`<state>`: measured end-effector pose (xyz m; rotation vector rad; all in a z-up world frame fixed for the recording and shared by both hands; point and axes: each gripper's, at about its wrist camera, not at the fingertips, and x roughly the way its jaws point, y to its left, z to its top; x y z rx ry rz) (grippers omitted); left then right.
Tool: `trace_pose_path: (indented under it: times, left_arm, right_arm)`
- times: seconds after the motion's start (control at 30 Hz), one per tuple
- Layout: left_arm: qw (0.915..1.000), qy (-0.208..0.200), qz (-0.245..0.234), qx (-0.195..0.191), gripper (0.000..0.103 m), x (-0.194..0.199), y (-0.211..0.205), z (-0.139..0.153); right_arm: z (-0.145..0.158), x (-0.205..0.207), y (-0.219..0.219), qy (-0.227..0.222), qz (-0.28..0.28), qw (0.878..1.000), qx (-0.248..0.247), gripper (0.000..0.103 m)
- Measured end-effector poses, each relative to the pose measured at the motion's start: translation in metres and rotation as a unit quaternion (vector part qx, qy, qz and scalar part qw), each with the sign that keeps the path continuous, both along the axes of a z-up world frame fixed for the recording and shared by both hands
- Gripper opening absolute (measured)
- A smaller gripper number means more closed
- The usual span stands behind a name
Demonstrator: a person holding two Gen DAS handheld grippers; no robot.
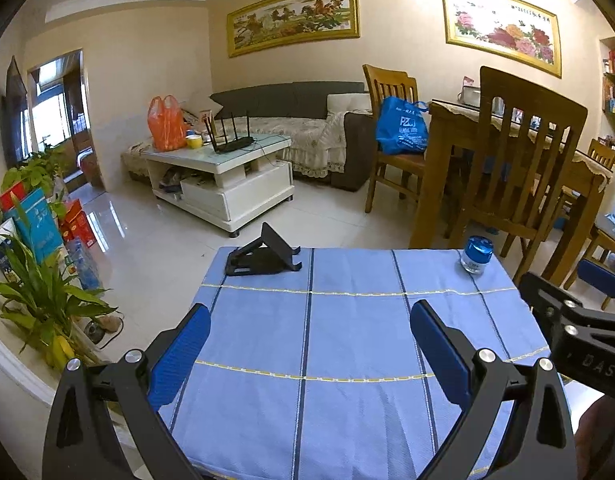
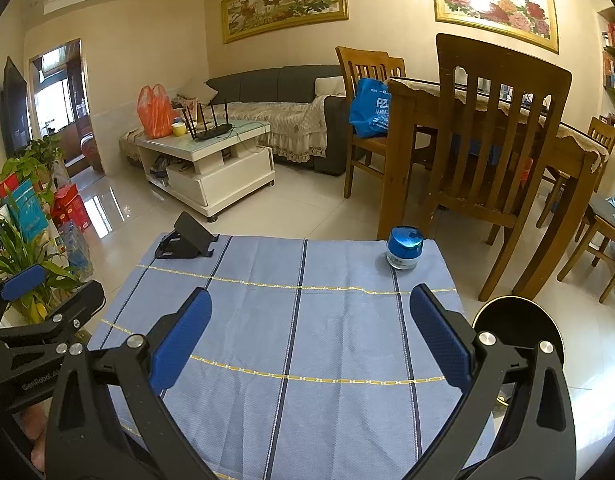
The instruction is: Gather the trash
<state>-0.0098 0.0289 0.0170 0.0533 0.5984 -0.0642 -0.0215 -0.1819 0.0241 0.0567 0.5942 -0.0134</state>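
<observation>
A small table with a blue checked cloth (image 1: 347, 340) (image 2: 307, 320) lies below both grippers. On it stand a small glass jar with a shiny blue lid (image 1: 476, 254) (image 2: 404, 247) at the far right and a black folding phone stand (image 1: 263, 254) (image 2: 187, 242) at the far left. My left gripper (image 1: 309, 326) is open and empty above the cloth. My right gripper (image 2: 310, 312) is open and empty above the cloth, and its body shows at the right edge of the left wrist view (image 1: 575, 332). No loose trash shows on the cloth.
A round black bin (image 2: 517, 328) stands on the floor right of the table. Wooden chairs (image 2: 491, 152) and a dining table (image 2: 547, 128) are behind on the right. A white coffee table (image 2: 207, 160) and potted plants (image 2: 23, 256) are on the left.
</observation>
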Motion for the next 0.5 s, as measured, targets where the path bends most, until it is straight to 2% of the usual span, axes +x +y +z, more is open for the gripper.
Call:
trace_pose_path:
  times: [0.1,0.2,0.3,0.4,0.5]
  left_arm:
    - [0.9999,-0.010,0.009,0.008,0.097,-0.004,-0.002,0.001]
    - [0.9996,0.005,0.013,0.026,0.097,0.000,-0.004,-0.003]
    - [0.9981,0.001,0.026,0.056,0.096,0.006,-0.004,-0.007]
    - [0.9941,-0.015,0.060,0.089,0.097,0.007,-0.004,-0.009]
    - [0.9956,-0.009,0.054,0.076,0.096,0.010,0.002,-0.009]
  right_arm:
    - [-0.001,0.000,0.000,0.002,0.001,1.000,0.000,0.098]
    - [-0.002,0.002,0.000,0.002,0.000,1.000,-0.001,0.098]
    - [-0.004,0.002,-0.001,0.005,-0.003,1.000,0.002,0.098]
    - [-0.006,0.002,-0.004,0.009,-0.006,1.000,0.008,0.098]
    - [-0.008,0.003,-0.006,0.012,-0.009,1.000,0.008,0.098]
